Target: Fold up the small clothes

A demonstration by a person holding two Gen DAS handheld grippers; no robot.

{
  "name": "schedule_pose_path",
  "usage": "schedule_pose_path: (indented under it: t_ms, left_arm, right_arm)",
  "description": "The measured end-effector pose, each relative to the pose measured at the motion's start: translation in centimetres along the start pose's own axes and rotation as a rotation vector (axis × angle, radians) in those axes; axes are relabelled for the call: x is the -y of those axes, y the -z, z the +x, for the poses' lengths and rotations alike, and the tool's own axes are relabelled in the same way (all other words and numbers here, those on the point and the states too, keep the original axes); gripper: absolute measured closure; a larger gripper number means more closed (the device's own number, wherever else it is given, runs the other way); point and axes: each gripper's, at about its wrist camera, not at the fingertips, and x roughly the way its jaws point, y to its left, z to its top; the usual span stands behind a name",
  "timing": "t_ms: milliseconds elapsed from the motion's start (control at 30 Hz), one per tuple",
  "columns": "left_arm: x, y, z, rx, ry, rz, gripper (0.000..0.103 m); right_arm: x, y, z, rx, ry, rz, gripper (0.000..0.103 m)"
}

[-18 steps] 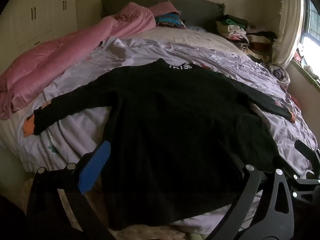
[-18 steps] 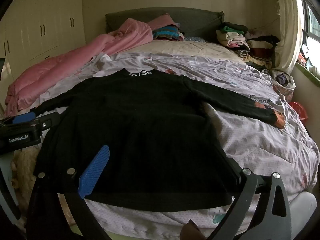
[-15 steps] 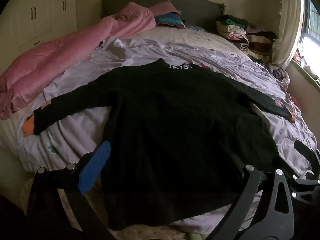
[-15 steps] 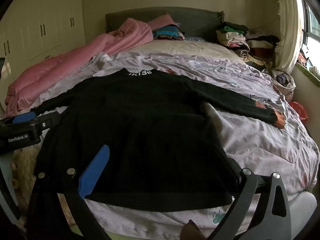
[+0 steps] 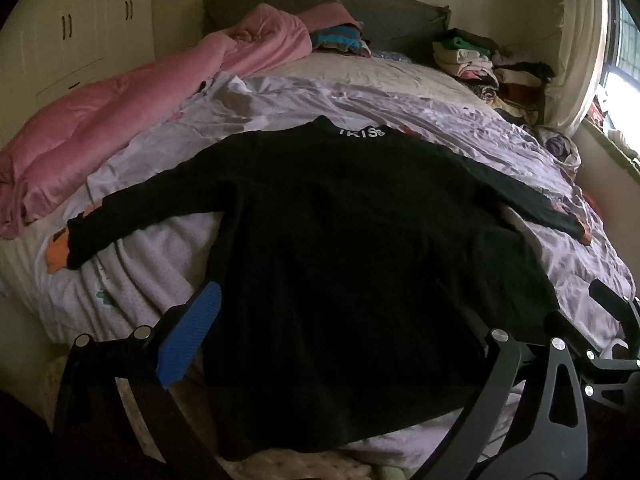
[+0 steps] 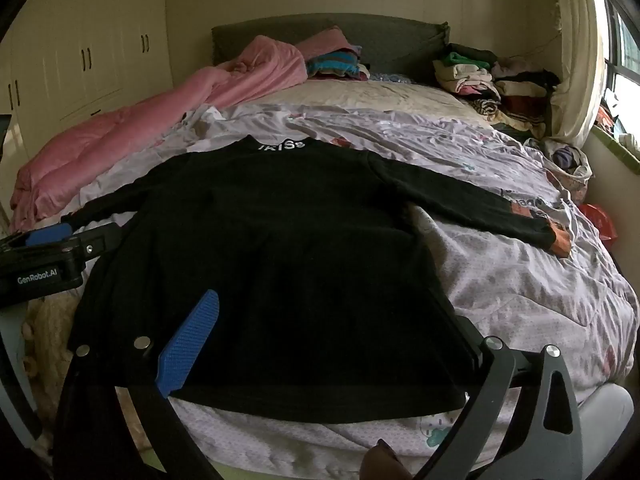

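A black sweater (image 6: 280,264) lies flat on the bed (image 6: 520,312), sleeves spread, hem nearest. It looks soft, light and limp — best pinched at the hem corners or the cuffs. The left gripper (image 5: 336,344) and right gripper (image 6: 340,344) both hover with jaws wide, holding nothing. No containers show — only clothes piles (image 6: 500,80) by the headboard.

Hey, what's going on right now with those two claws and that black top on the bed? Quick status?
Left gripper and right gripper open, holding nothing. Black top flat on the bed, sleeves out, unfolded. Nothing on the top.
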Motion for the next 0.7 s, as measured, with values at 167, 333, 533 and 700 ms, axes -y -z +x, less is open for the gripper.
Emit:
schedule_pose_path:
  t_ms: [167,333,533,700]
  left_arm:
    - [0.01,0.00,0.01,-0.001,0.001,0.000,0.008]
    - [-0.04,0.04,-0.01,-0.004,0.002,0.001,0.008]
    - [-0.03,0.04,0.01,-0.005,-0.002,0.002,0.008]
    - [-0.02,0.04,0.00,-0.004,0.000,0.002,0.008]
  right_arm:
    - [-0.04,-0.01,0.03,0.000,-0.001,0.000,0.004]
    - [-0.09,-0.02,0.10,-0.002,0.000,-0.001,0.004]
    - [-0.19,-0.04,0.12,-0.002,-0.001,-0.001,0.004]
    - [-0.27,-0.08,0.11,-0.003,0.000,-0.002,0.004]
